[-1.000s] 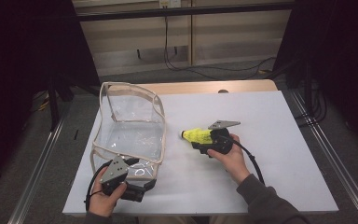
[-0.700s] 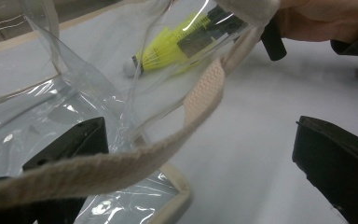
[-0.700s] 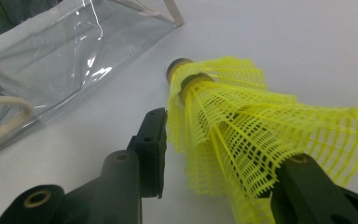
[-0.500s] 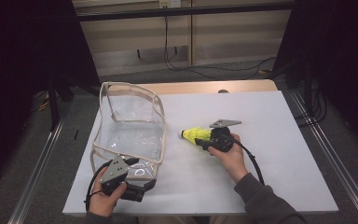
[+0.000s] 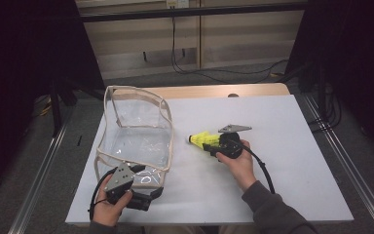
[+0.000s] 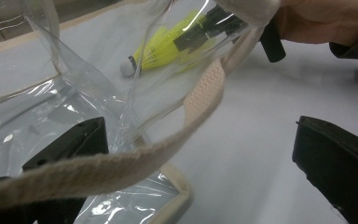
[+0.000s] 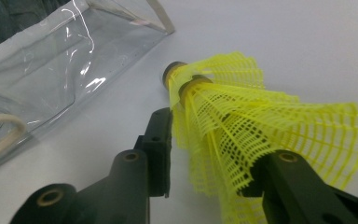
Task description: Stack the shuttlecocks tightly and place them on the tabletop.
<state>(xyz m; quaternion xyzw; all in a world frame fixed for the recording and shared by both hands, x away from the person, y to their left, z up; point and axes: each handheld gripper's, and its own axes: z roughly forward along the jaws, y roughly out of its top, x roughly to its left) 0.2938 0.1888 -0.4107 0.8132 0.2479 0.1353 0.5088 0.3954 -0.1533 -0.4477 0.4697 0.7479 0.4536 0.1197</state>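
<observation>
Overall light: even and soft on the white tabletop (image 5: pixel 282 146), room around it falling off into near black.
Shadows: faint, barely a smudge under the hands.
Glare: white glints streak the clear bag (image 7: pixel 70 56), strongest on its creased plastic.
Focus, left gripper view: bag strap (image 6: pixel 121 163) up close is soft, yellow shuttlecocks (image 6: pixel 168 44) behind the plastic smeared.
Focus, right gripper view: mesh crisp, fingers (image 7: pixel 135 177) slightly blurred.
Edges: mild bending along the high view's rails.

In the high view the left tool (image 5: pixel 148 195) sits partly behind the clear bag (image 5: pixel 136 141) — whether its jaws grip the rim cannot be told. The right tool (image 5: pixel 214 144) is mostly covered by the hand (image 5: pixel 238 163). In the right gripper view the yellow shuttlecocks (image 7: pixel 261 135) overlap — their number is unclear.
</observation>
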